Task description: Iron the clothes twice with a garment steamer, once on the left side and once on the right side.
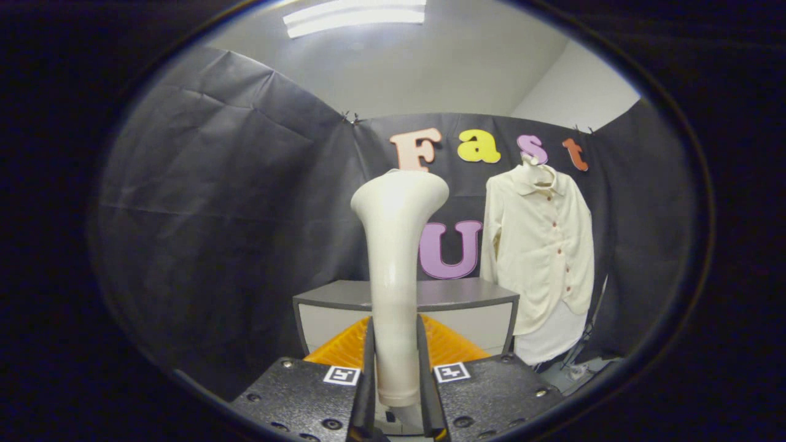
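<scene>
A cream-white garment steamer head (398,245) stands upright between my fingers, its handle clamped by both and its wide nozzle flaring at the top. My gripper (396,362) is shut on that handle. A cream button-up shirt (540,258) hangs on the black cloth wall beyond and to the right of the steamer, well apart from it, with a white garment showing under its hem.
A grey cabinet (466,301) stands just beyond the fingers, below the hanging shirt's left side. An orange ribbed object (448,347) lies between the cabinet and my fingers. Black cloth walls close the booth to the left and behind.
</scene>
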{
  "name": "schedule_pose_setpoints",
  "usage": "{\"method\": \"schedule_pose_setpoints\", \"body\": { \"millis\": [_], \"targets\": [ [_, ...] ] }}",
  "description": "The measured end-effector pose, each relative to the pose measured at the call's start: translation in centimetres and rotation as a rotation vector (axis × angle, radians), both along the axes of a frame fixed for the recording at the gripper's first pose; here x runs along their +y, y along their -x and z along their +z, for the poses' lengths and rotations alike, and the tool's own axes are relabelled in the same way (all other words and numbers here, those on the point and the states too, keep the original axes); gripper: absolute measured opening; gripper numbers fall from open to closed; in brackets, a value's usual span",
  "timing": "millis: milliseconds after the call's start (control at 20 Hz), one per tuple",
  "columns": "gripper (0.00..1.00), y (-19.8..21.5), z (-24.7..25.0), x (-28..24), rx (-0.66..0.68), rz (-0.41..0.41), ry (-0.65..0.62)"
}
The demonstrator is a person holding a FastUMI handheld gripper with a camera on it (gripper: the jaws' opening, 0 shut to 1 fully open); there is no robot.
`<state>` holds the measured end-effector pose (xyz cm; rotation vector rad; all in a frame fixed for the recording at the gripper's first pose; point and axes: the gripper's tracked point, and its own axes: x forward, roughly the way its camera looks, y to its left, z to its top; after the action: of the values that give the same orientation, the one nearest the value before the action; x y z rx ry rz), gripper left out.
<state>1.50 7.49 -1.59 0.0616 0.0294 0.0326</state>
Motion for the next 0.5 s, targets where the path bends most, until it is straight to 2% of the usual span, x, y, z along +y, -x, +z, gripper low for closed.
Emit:
{"method": "schedule_pose_setpoints", "body": {
  "millis": [200,500],
  "targets": [
    [0.3,0.6,-0.7,-0.6,0.026,0.0,0.008],
    [0.3,1.0,-0.3,-1.5,0.029,-0.009,-0.047]
  ]
}}
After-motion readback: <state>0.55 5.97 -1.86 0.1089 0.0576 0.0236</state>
